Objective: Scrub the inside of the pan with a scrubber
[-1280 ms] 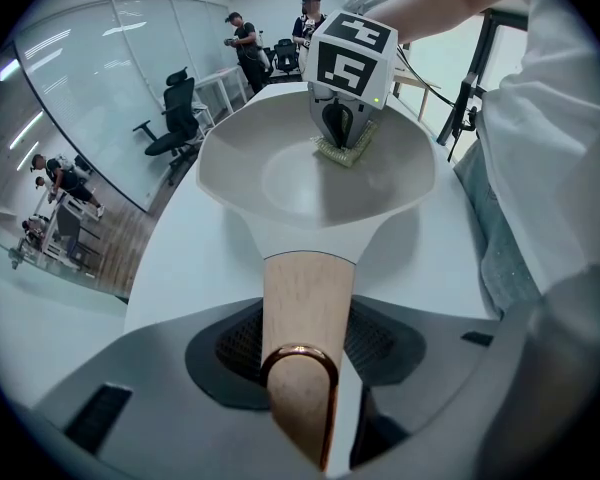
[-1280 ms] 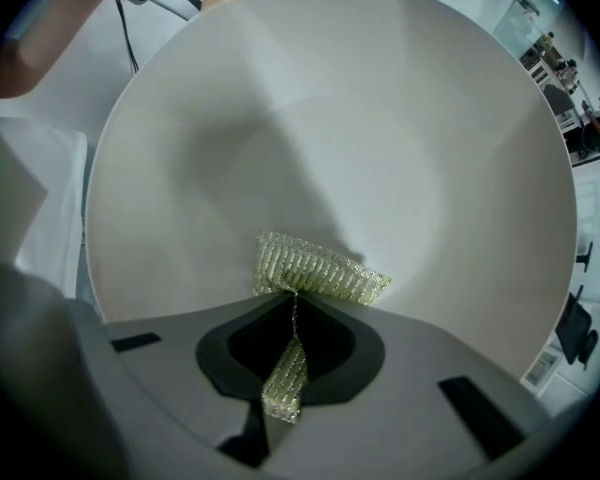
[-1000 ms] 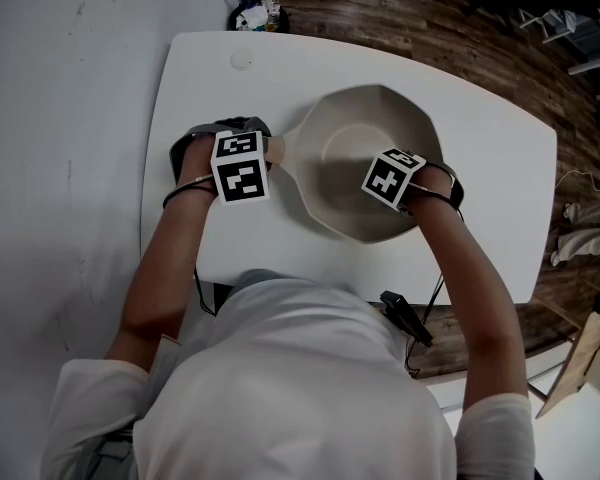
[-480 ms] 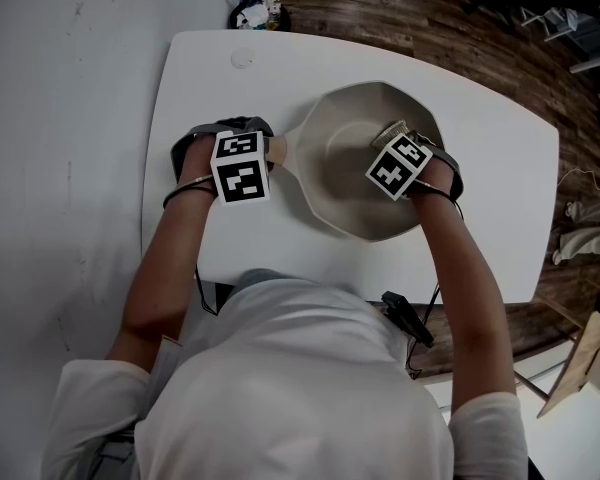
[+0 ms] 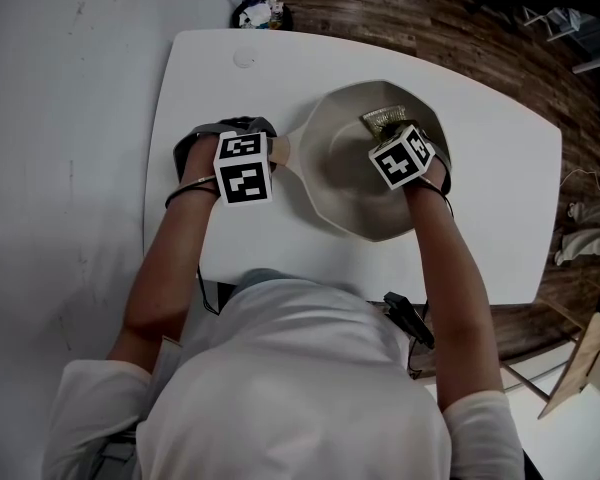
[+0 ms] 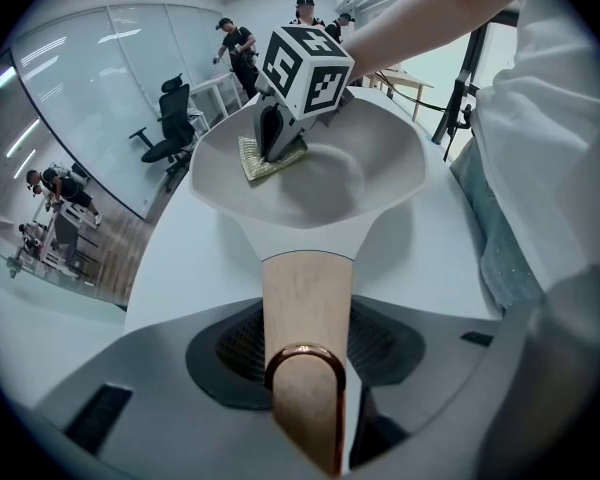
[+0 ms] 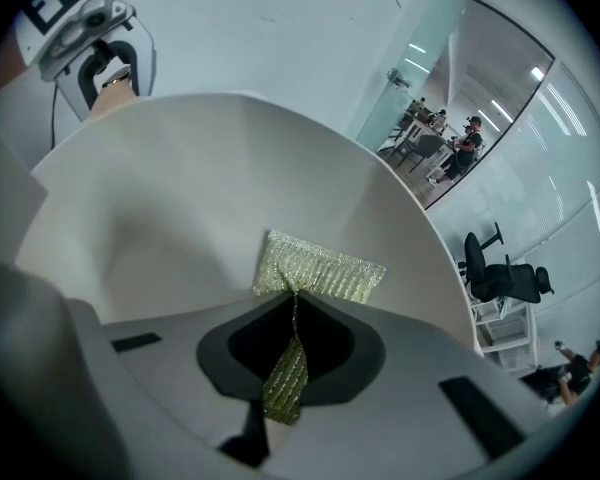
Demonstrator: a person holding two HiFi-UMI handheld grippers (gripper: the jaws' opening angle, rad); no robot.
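The left gripper is clamped on the wooden handle, jaws held moderately apart by it, steadying the pan on the white table. The right gripper pinches a gold mesh scrubber tightly. Its pad lies flat on the pan's far inner wall, long edge along the wall, just under the rim. Judged open room lies back toward the person and the handle; the rim beyond allows little margin.

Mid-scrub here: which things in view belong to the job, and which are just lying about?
Job: cream faceted pan, wooden handle clamped in left gripper; glittery gold-green scrubber pad pinched in right gripper.
Lying about: small clutter heap beyond the white table's far edge; faint round disc on it.
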